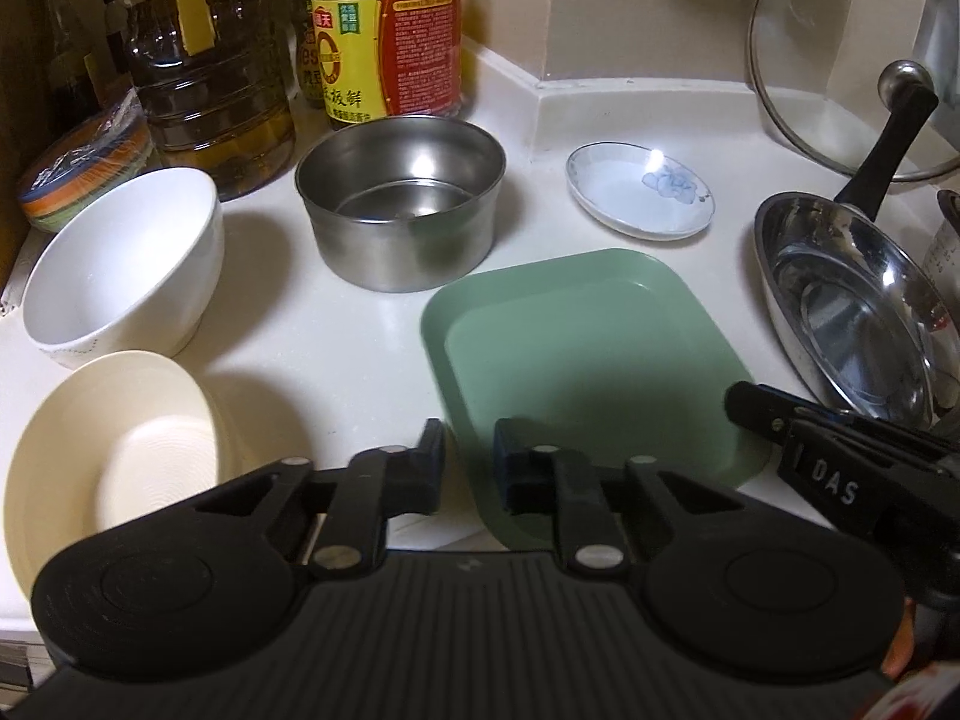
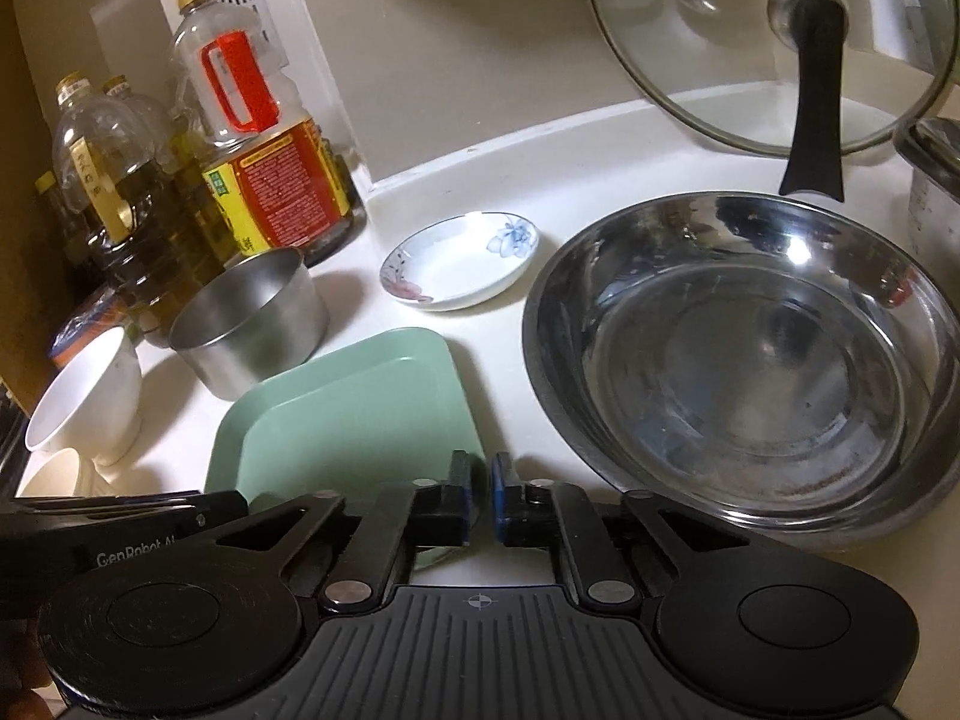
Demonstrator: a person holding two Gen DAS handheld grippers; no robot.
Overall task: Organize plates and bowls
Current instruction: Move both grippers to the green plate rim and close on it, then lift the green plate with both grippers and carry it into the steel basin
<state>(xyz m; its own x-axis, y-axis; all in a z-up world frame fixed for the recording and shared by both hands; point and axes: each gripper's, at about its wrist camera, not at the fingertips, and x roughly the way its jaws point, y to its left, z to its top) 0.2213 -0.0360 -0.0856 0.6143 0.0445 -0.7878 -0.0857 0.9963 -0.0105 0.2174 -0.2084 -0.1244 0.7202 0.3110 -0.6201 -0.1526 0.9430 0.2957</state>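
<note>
A: What's on the counter (image 1: 372, 360)?

B: A green tray (image 1: 588, 354) lies flat and empty at the near edge. Behind it stands an empty steel pot (image 1: 401, 204), and a small flowered dish (image 1: 639, 189) sits bare toward the wall. A white bowl (image 1: 120, 267) leans tilted at the left, a cream bowl (image 1: 114, 468) just in front of it, both empty.

A: And the big steel basin (image 2: 744, 348)?

B: Right of the tray, nothing in it.

A: The jaws?

B: The left gripper (image 1: 469, 468) is nearly closed astride the tray's near-left rim. The right gripper (image 2: 481, 498) is pinched shut at its near-right corner; whether the pads bite the rim, I can't tell.
</note>
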